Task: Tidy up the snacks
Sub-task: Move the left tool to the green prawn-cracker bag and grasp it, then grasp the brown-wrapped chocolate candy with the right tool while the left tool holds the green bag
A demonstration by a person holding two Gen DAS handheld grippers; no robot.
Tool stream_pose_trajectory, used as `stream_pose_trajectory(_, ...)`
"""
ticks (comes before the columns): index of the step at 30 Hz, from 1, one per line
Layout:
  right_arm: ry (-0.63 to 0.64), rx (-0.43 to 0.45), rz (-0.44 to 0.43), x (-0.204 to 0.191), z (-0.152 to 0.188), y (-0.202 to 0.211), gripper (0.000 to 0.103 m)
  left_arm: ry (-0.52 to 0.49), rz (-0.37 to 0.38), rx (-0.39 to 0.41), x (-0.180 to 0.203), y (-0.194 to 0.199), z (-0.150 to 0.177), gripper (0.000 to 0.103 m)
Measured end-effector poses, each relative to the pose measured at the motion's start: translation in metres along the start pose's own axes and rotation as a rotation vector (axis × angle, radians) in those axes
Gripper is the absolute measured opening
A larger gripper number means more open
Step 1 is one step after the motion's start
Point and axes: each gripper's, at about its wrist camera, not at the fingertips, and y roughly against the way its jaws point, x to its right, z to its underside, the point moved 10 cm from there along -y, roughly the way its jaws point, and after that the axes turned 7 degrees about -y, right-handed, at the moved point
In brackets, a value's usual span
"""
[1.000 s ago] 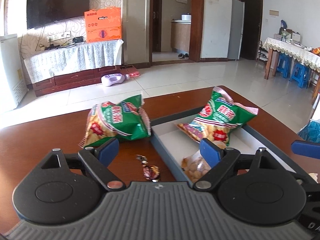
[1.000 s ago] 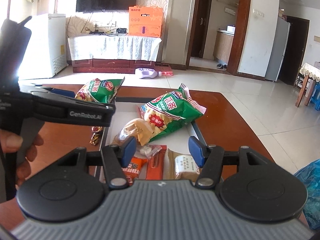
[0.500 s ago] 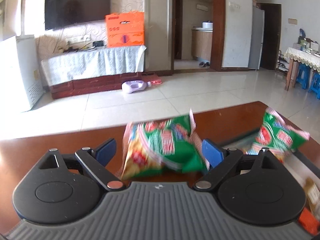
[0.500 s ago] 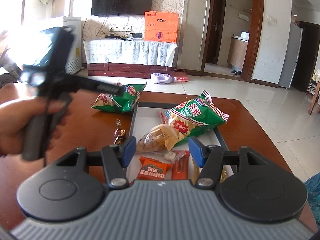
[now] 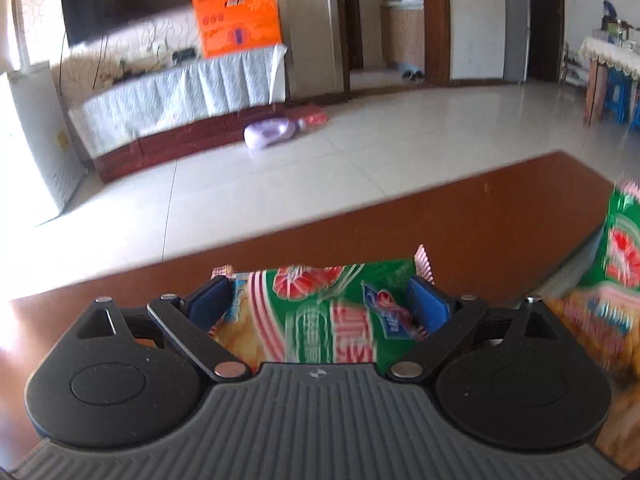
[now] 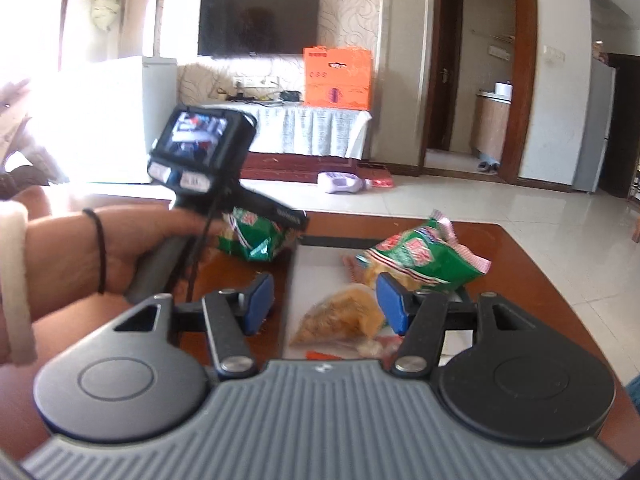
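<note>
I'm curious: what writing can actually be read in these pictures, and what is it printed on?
Nothing is sharp enough to quote.
Green snack bag on the table: large red characters, blurred.
Green snack bag in the tray: red characters, blurred.
Orange box: dark print, too small to read.
Left hand-held gripper, jaws opening with the table bag between them: white lettering on its side, blurred.

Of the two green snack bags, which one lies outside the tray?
The green bag on the bare table, left of the tray, between the left tool's opening jaws. The other lies inside.
</note>
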Motion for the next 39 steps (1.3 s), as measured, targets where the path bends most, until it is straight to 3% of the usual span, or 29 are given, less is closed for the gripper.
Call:
stream_pose_trajectory(6,0.007,-0.054,-0.015,-0.023,0.006,-0.021,0.053,0.039,-0.015,-0.005,-0.033,0.040,0.052,0.098)
stream_pose_trajectory(12,0.040,-0.136,-0.074,-0.070,0.021,-0.055,0.045,0.051,-0.015,-0.023,-0.070,0.094,0.105,0.099)
stream_pose_trajectory(18,-0.035,-0.215,0.029,-0.068,0.034,-0.096,0.045,0.050,0.029,0.006,-0.083,0.138,0.144,0.099)
stream_pose_trajectory(23,-0.046,-0.217,0.092,-0.065,0.036,-0.117,0.041,0.077,0.070,0.039,-0.088,0.151,0.156,0.099)
stream_pose_trajectory(29,0.028,-0.214,0.132,-0.070,0.037,-0.126,0.041,0.056,0.090,0.041,-0.087,0.159,0.157,0.099)
stream_pose_trajectory(39,0.054,-0.228,0.054,-0.073,0.043,-0.113,0.036,0.055,0.067,0.035,-0.083,0.168,0.153,0.099)
